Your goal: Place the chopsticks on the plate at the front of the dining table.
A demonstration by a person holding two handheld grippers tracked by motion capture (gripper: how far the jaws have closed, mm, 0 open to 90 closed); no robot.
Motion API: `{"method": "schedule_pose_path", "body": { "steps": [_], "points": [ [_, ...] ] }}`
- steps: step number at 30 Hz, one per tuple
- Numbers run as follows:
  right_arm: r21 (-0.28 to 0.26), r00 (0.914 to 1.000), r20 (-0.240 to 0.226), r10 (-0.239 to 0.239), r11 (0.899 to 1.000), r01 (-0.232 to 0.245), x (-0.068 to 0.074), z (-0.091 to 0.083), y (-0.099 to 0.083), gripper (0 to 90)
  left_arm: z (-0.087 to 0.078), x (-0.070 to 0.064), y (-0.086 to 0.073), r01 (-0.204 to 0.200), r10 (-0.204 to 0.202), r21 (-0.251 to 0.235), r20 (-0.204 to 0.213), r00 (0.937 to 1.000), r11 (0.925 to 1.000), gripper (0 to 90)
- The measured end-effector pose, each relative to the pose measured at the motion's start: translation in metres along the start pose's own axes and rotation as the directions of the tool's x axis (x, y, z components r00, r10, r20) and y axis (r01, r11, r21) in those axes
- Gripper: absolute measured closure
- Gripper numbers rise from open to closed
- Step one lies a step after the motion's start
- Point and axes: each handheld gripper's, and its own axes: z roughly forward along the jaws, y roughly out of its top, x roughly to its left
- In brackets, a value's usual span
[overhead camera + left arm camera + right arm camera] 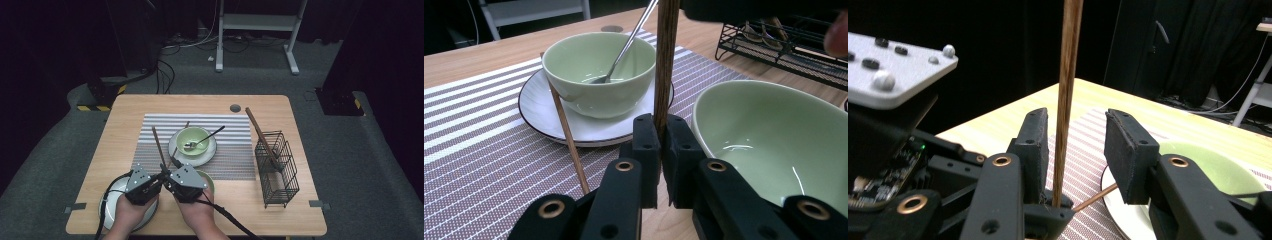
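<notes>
A dark wooden chopstick stands almost upright at the near edge of the striped placemat, its lower end clamped between the closed jaws of the left gripper, its long axis running up out of the top of that gripper's view. The right gripper sits right against it from the other side: its jaws stand apart with the stick rising in the gap, close to one pad and clear of the other, gripping nothing.

From above, both hands come in from the near edge, wrists close together, the left gripper and the right gripper nose to nose, grey plates up and cables trailing back.

A second chopstick lies on the mat, pointing away from the person, its near end by the grippers, just left of a white plate. On that plate sits a pale green bowl with a metal spoon leaning in it. Another green bowl sits just beside the right gripper. A white plate lies under the left hand. At the right, a black wire rack holds one more wooden stick tilted outward.

All this rests on a light wooden table over grey carpet, with dark curtains, floor cables and a white frame behind.
</notes>
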Motion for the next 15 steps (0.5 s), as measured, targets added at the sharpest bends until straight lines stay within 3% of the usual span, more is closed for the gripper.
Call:
{"method": "schedule_pose_path", "body": {
  "steps": [9, 15],
  "points": [
    [-0.008, 0.9992, 0.030, 0.025, 1.000, -0.025, -0.0088, 0.0002, 0.0041, 59.6, -0.0025, -0.0009, 0.0003, 0.000, 0.000, -0.007, 0.011, 0.9999, 1.0000, 84.7],
    [-0.022, 0.9998, 0.004, 0.022, 1.000, -0.022, -0.0039, -0.0018, 0.0053, 58.6, -0.0018, -0.0030, 0.0004, -0.005, 0.005, -0.002, 0.015, 0.9999, 1.0000, 84.6]
  ]
}}
